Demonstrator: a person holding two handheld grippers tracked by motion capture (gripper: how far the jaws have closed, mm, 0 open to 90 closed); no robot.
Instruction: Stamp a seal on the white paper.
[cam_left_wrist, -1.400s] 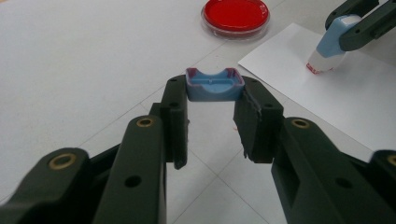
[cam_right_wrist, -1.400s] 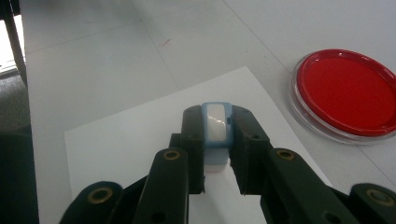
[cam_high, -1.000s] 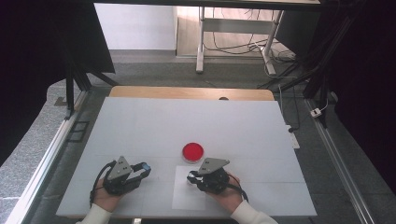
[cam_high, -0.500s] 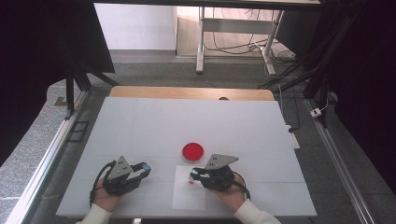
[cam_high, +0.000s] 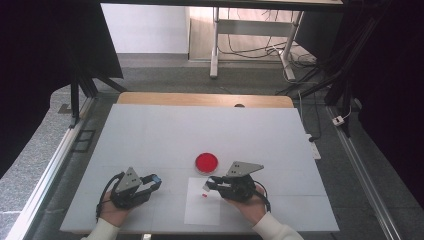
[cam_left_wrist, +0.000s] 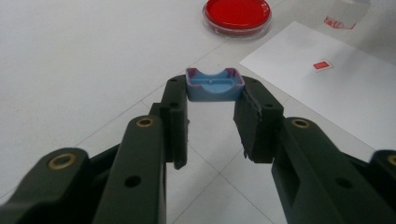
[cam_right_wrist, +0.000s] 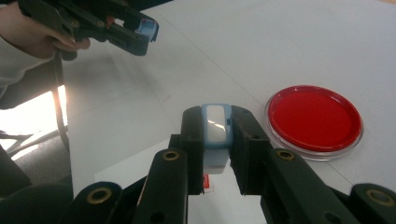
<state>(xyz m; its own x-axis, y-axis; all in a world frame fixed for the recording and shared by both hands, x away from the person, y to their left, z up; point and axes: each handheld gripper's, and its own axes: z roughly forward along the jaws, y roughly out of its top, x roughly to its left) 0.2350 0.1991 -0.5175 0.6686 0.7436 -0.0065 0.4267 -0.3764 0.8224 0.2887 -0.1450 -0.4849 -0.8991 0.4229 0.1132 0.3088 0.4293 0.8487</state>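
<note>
The blue cap (cam_left_wrist: 215, 85) sits pinched between the tips of the left gripper (cam_left_wrist: 215, 93), held above the table (cam_high: 165, 135) near its front-left. The right gripper (cam_right_wrist: 215, 135) clamps a small white-and-blue vial (cam_right_wrist: 215, 128) upright between its pads, over the paper sheet (cam_high: 202, 210). A tiny red label (cam_high: 204, 195) lies on that sheet at the vial's 7 o'clock. The red dish (cam_high: 206, 161) rests at 11 o'clock from the right gripper, just beyond the sheet.
</note>
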